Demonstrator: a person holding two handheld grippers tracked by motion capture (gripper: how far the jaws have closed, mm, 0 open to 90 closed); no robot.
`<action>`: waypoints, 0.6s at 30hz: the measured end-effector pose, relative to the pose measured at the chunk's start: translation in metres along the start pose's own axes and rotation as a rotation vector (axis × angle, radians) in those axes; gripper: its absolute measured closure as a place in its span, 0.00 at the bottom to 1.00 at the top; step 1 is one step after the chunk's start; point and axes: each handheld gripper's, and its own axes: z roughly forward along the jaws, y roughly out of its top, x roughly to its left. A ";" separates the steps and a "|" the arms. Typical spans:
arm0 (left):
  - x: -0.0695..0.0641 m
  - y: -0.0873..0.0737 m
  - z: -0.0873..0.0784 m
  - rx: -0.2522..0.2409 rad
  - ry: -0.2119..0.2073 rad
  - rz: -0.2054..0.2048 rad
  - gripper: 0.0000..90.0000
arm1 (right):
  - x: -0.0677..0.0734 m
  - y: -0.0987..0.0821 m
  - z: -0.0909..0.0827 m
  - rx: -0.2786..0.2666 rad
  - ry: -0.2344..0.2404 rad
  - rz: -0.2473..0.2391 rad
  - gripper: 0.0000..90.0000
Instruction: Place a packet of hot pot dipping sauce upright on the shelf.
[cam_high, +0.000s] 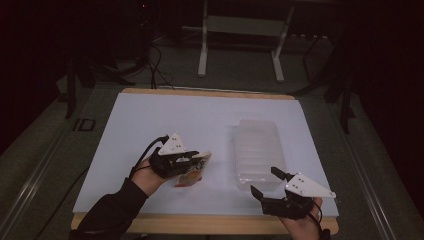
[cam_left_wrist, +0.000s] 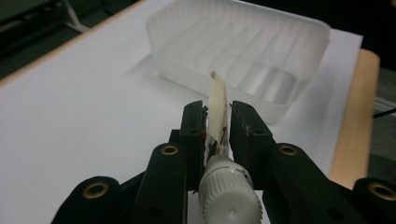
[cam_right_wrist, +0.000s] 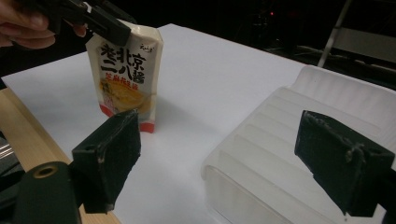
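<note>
Sauce pouch (cam_right_wrist: 125, 77) pinched upright
Left gripper (cam_high: 181, 161) pinches its capped top, bottom toward six o'clock; right gripper (cam_high: 270, 184) spread beside tray (cam_high: 257, 150).

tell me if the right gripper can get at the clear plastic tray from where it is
Probably yes: the right gripper is open, holds nothing, and sits right at the near end of the clear plastic tray, with nothing between them.

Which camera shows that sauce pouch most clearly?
The right gripper view: the sauce pouch faces the camera, its printed front readable, with the left claw shut on its top. The left gripper view shows the pouch edge-on with its white cap. The high view shows it small and dim.
</note>
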 end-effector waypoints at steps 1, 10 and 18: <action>0.000 0.001 -0.001 -0.004 -0.021 -0.009 0.84 | 0.000 0.000 0.000 0.000 0.002 0.004 0.16; -0.008 0.016 -0.013 -0.042 -0.097 0.031 0.84 | -0.001 0.010 0.001 0.001 0.034 -0.013 0.18; -0.011 0.025 -0.024 -0.075 -0.178 0.067 0.84 | -0.003 0.034 -0.003 -0.024 0.126 -0.082 0.21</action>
